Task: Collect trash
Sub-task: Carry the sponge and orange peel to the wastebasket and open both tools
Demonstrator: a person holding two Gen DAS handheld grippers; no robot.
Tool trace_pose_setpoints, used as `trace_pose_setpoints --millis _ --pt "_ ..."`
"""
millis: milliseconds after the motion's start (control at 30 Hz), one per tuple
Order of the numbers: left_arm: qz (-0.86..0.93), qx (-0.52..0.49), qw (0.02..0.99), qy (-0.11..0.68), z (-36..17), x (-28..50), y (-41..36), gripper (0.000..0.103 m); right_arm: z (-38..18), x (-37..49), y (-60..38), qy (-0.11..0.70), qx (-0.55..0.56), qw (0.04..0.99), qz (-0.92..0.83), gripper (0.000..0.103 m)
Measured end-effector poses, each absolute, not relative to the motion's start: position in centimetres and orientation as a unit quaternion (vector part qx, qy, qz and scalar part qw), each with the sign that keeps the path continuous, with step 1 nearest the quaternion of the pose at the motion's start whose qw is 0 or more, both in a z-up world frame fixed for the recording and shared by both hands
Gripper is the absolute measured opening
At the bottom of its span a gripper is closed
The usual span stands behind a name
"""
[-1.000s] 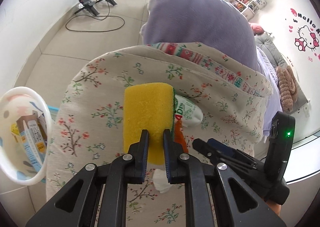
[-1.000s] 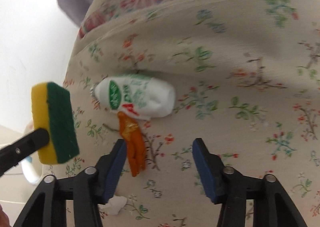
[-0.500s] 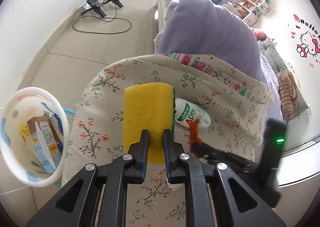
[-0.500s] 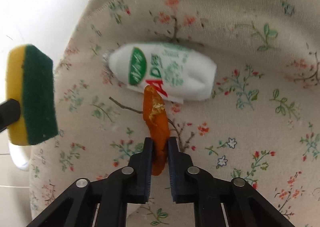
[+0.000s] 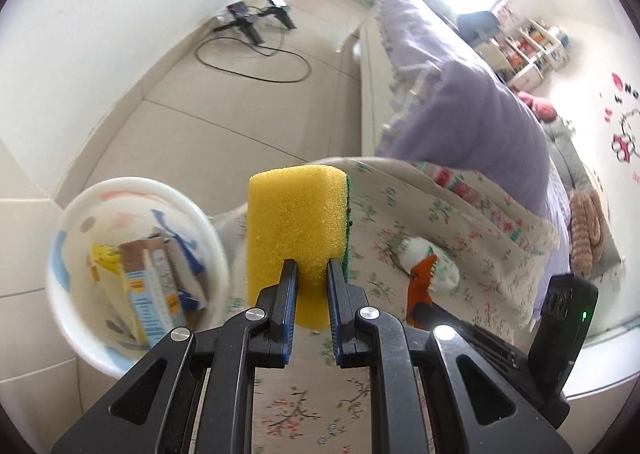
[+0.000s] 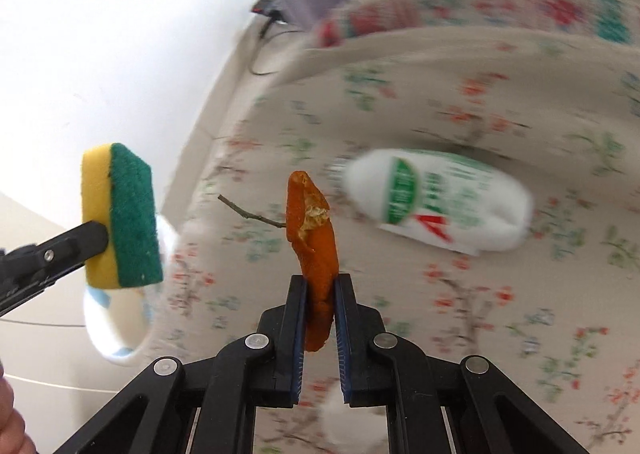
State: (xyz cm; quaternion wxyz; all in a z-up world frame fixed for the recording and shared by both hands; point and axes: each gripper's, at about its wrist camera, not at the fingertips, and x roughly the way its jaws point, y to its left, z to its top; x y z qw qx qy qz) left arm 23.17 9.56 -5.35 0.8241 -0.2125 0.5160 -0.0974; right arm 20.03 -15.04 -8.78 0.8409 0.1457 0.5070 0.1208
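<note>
R tool (image 6: 320, 286) pinching peel (image 6: 312, 238), upright, maybe tilted

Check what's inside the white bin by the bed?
The white bin holds a blue-and-yellow carton and other paper packaging, blurred. Its bottom is covered by them, and the left gripper hides its right edge.

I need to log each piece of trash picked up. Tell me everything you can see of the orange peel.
The orange peel is a long, narrow, curled strip, deep orange outside with a pale, ragged patch near its upper end. It looks dry and stiff. It stands roughly upright, pinched near its lower end by the right gripper, its tip pointing away from the camera, in front of the floral cloth. Nothing else visibly touches it.
</note>
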Motion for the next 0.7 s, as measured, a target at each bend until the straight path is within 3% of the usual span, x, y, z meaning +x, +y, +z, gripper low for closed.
trace_pose_setpoints --millis 333,700 --pt "-0.017 -0.231 0.812 0.535 -7.1 22.4 17.9 0.016 -9.4 20.5 -7.7 0.505 0.146 0.830 0.186 0.012" --pt "0.022 -0.216 0.789 0.574 -10.0 21.8 20.9 0.017 -10.5 20.2 -1.6 0.506 0.120 0.826 0.217 0.012"
